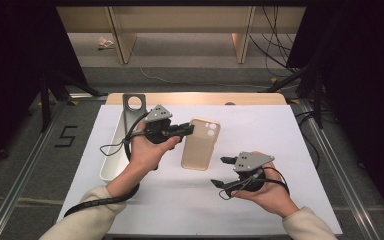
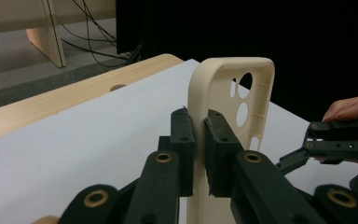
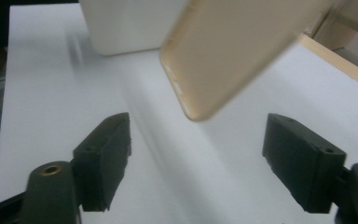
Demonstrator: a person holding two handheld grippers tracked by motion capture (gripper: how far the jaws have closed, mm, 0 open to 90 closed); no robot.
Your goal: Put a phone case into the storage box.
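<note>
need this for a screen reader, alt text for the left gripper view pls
The left gripper clamps the side wall of a beige phone case, held upright above a white table. At right, the right gripper stands open.

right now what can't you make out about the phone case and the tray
- Phone case: in the left gripper view the closed jaws of the left hand-held gripper cover its lower part; in the right gripper view it is blurred and its top runs off the edge.
- Tray: in the high view the left hand hides part of its near half, so its contents cannot be told.
- Right hand-held gripper: open, off the case.
</note>
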